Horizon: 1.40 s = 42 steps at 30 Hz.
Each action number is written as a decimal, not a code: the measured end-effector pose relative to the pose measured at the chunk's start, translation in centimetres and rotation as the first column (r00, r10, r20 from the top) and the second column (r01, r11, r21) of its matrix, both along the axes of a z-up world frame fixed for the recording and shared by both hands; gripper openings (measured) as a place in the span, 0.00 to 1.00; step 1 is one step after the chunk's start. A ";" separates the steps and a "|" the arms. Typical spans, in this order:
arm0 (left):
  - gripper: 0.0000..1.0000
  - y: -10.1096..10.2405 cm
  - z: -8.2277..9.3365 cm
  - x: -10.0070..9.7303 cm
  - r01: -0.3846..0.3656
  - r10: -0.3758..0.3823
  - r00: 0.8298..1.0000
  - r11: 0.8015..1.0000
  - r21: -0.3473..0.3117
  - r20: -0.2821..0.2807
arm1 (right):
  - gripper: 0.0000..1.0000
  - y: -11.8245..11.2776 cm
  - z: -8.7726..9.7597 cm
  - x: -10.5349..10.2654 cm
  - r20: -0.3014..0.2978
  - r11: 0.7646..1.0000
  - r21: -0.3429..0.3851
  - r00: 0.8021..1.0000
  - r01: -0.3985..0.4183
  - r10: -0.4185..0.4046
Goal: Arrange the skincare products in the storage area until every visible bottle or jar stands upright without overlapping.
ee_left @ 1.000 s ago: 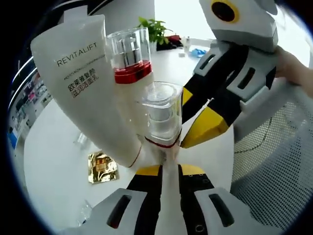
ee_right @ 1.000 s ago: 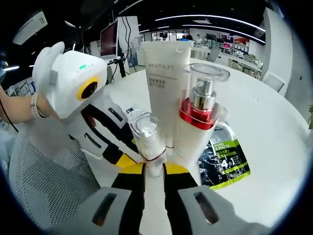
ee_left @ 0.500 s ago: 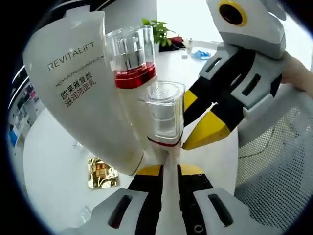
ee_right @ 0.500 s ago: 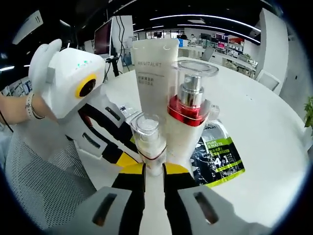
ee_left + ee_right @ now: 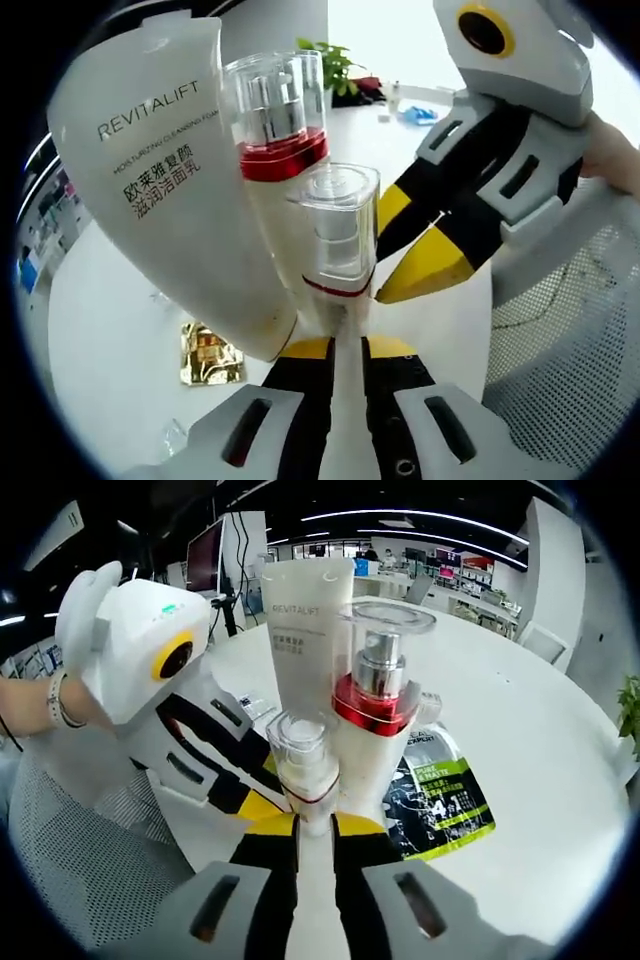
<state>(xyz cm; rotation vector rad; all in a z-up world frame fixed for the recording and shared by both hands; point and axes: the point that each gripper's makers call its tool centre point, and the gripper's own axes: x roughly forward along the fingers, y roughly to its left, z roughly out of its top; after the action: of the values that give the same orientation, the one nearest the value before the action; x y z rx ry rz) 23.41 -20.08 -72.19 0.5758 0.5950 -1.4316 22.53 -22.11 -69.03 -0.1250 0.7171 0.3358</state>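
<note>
Small pump bottle (image 5: 335,250) pinched by both left gripper (image 5: 346,352) and right gripper (image 5: 315,825); tube (image 5: 170,180) and red-collared bottle (image 5: 275,140) at 11 o'clock, over white desk (image 5: 110,330).

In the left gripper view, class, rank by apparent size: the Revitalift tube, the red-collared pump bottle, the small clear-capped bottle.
1. Revitalift tube
2. Red-collared pump bottle
3. Small clear-capped bottle

Fisheye nearness may distort true sizes.

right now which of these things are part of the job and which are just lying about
Job:
white Revitalift tube
tall red-collared pump bottle
small clear-capped pump bottle

Lying about:
gold foil sachet
black and green pouch
potted green plant
</note>
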 end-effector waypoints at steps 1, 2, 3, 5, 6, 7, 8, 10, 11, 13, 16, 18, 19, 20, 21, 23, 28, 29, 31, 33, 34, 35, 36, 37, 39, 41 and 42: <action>0.07 0.0 0.0 0.0 0.000 0.000 1.000 1.000 0.000 0.000 | 0.13 0.0 0.0 0.0 0.000 1.000 -0.001 1.000 0.000 0.000; 0.06 0.1 0.0 0.0 -0.001 0.001 1.000 1.000 -0.001 0.000 | 0.13 0.0 0.0 -0.1 -0.001 1.000 0.000 1.000 -0.002 0.002; 0.06 0.1 0.1 0.0 -0.001 0.001 1.000 1.000 -0.002 0.001 | 0.13 0.1 0.0 0.0 0.003 1.000 0.001 1.000 -0.004 0.004; 0.06 0.1 0.1 0.0 0.000 0.000 1.000 1.000 -0.005 0.002 | 0.12 0.2 0.1 0.0 0.007 1.000 0.003 1.000 -0.006 0.006; 0.06 0.1 0.1 0.0 0.000 0.000 1.000 1.000 -0.005 0.003 | 0.11 0.2 0.1 0.0 0.006 1.000 0.005 1.000 -0.008 0.008; 0.06 0.0 0.1 0.0 -0.001 0.001 1.000 1.000 -0.005 0.004 | 0.11 0.2 0.1 0.1 0.005 1.000 0.004 1.000 -0.009 0.009; 0.06 0.0 0.1 0.0 -0.002 0.002 1.000 1.000 -0.005 0.004 | 0.11 0.2 0.1 0.1 0.004 1.000 -0.002 1.000 -0.009 0.009; 0.05 -0.1 0.2 0.1 -0.005 0.005 1.000 1.000 -0.008 0.003 | 0.11 0.2 0.1 0.1 0.006 1.000 -0.006 1.000 -0.010 0.010; 0.05 -0.1 0.2 0.1 -0.005 0.005 1.000 1.000 -0.009 0.003 | 0.10 0.2 0.1 0.1 0.007 1.000 -0.005 1.000 -0.010 0.010; 0.05 -0.1 0.1 0.1 -0.004 0.004 1.000 1.000 -0.009 0.005 | 0.10 0.2 0.1 0.1 0.007 1.000 -0.003 1.000 -0.010 0.010; 0.04 0.0 0.1 0.0 0.000 0.000 1.000 1.000 -0.006 0.006 | 0.09 0.2 0.1 0.1 0.006 1.000 -0.005 1.000 -0.009 0.009; 0.04 0.0 0.1 0.0 -0.002 0.002 1.000 1.000 -0.006 0.005 | 0.10 0.2 0.0 0.1 0.002 1.000 -0.003 1.000 -0.009 0.009; 0.04 0.0 0.1 0.0 -0.002 0.002 1.000 1.000 -0.007 0.005 | 0.10 0.2 0.0 0.1 0.001 1.000 -0.007 1.000 -0.008 0.008; 0.04 0.0 0.2 0.0 -0.003 0.003 1.000 1.000 -0.008 0.005 | 0.11 0.2 0.0 0.1 0.001 1.000 -0.008 1.000 -0.008 0.008; 0.04 0.0 0.2 -0.1 -0.002 0.002 1.000 1.000 -0.008 0.004 | 0.11 0.2 0.0 0.0 0.000 1.000 -0.005 1.000 -0.006 0.006; 0.04 0.1 0.3 -0.2 0.006 -0.006 1.000 1.000 -0.007 0.001 | 0.11 0.1 0.0 0.0 0.001 1.000 -0.004 1.000 -0.002 0.002; 0.05 1.0 0.6 -0.1 0.010 -0.010 1.000 1.000 0.001 0.004 | 0.13 0.3 0.0 -0.2 -0.002 1.000 -0.010 1.000 -0.005 0.005; 0.05 1.2 0.8 0.0 0.009 -0.009 1.000 1.000 0.001 0.004 | 0.14 0.3 0.1 -0.3 -0.001 1.000 -0.014 1.000 -0.006 0.006; 0.06 1.5 1.2 0.0 0.008 -0.008 1.000 1.000 -0.003 0.008 | 0.16 0.3 0.3 -0.3 0.002 1.000 -0.019 1.000 -0.006 0.006; 0.07 2.0 1.6 0.1 0.010 -0.010 1.000 1.000 -0.005 0.016 | 0.17 0.3 0.5 -0.4 0.009 1.000 -0.020 1.000 -0.002 0.002; 0.08 2.2 1.8 0.1 0.009 -0.009 1.000 1.000 -0.005 0.020 | 0.18 0.3 0.6 -0.5 0.009 1.000 -0.018 1.000 -0.001 0.002; 0.09 2.5 2.1 0.2 0.006 -0.006 1.000 1.000 -0.007 0.022 | 0.19 0.4 0.6 -0.6 0.007 1.000 -0.016 1.000 -0.003 0.003; 0.10 2.8 2.4 0.3 -0.003 0.003 1.000 1.000 -0.014 0.022 | 0.20 0.4 0.7 -0.7 0.006 1.000 -0.014 1.000 -0.002 0.002; 0.11 3.0 2.6 0.4 -0.009 0.009 1.000 1.000 -0.020 0.020 | 0.22 0.4 0.7 -0.8 0.007 1.000 -0.012 1.000 0.001 -0.001; 0.13 3.6 3.1 0.6 -0.028 0.029 0.999 0.999 -0.033 0.015 | 0.23 0.5 0.8 -1.0 0.007 1.000 -0.014 1.000 0.001 -0.001; 0.15 4.0 3.5 0.6 -0.033 0.034 0.999 0.999 -0.039 0.009 | 0.26 0.5 1.0 -1.1 0.010 1.000 -0.018 1.000 0.003 -0.002; 0.15 4.3 3.7 0.5 -0.039 0.039 0.999 0.998 -0.046 0.001 | 0.27 0.5 1.0 -1.1 0.008 1.000 -0.018 1.000 0.004 -0.004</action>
<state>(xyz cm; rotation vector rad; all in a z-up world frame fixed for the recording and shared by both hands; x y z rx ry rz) 23.90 -15.79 -68.51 0.5263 0.5679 -1.4041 21.38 -21.63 -68.06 -0.1419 0.7126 0.3251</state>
